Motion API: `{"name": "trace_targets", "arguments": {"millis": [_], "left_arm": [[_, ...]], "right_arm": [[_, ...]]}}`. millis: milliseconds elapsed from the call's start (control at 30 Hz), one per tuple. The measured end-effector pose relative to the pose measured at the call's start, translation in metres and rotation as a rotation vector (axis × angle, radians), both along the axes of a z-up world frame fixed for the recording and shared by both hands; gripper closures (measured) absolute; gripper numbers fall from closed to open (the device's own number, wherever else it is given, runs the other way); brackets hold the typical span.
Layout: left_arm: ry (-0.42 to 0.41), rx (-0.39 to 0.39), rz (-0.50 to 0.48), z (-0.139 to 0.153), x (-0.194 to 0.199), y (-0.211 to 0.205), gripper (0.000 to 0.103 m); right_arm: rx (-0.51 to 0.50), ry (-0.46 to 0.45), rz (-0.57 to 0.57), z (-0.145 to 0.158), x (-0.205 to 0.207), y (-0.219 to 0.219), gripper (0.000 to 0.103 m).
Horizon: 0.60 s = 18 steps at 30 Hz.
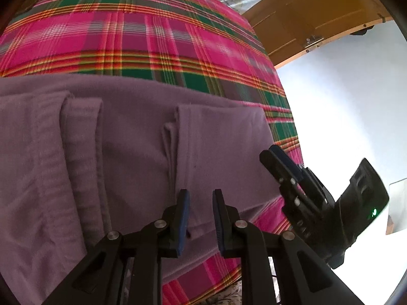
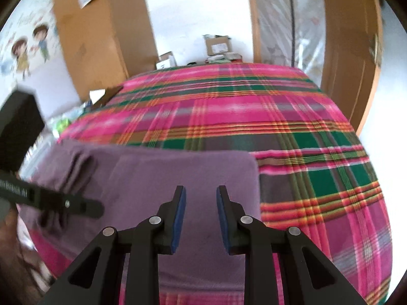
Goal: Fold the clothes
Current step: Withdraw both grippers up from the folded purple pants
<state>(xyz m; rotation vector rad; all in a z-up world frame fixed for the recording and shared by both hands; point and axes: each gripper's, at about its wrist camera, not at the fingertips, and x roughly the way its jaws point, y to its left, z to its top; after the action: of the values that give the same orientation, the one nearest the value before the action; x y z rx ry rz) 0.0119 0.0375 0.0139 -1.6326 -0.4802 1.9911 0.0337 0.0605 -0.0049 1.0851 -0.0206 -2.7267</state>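
A: Where's the garment?

B: Purple garment (image 1: 132, 152) lies flat on the plaid bed cover (image 1: 142, 38), sleeves already folded in over the body. It sits at the near side of the bed, directly under both claws.

A: Left claw?

B: Left claw (image 1: 201, 211) has its fingers apart, nothing between them, hovering over the garment's near hem. Right sleeve fold (image 1: 175, 137) is just ahead of it and slightly left.

A: Right one?

B: Right claw (image 2: 201, 216) also spread, empty, over the garment's right half. The garment's right edge (image 2: 257, 178) is just to its right. In the left view it shows tilted at the bed's side (image 1: 285, 167); can't tell its gap there.

A: Key relation?

B: Long axis runs from the near hem away toward the far edge. Both claws sit at the near end, side by side, left nearer the middle. My guess: each pinches the near hem and carries it forward over the far edge.

A: Risk?

B: Soft fleece-like cloth; sleeve folds could slide open.
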Motion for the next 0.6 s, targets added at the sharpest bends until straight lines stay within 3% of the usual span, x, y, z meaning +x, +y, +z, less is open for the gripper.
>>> {"name": "trace_targets", "arguments": {"millis": [167,400,600], "left_arm": [[0.007,-0.006,0.012,0.001,0.005,-0.002,0.084],[0.031,-0.002,0.019,0.010,0.016,-0.001,0.084],[0.035,-0.038,0.033,0.006,0.025,-0.002,0.084]], "right_arm": [[0.073,-0.017,-0.016,-0.013,0.007,-0.013,0.077],[0.043,0.029,0.034,-0.002,0.021,-0.028,0.077],[0.054,-0.009,0.049,-0.015,0.028,-0.039,0.077]]}}
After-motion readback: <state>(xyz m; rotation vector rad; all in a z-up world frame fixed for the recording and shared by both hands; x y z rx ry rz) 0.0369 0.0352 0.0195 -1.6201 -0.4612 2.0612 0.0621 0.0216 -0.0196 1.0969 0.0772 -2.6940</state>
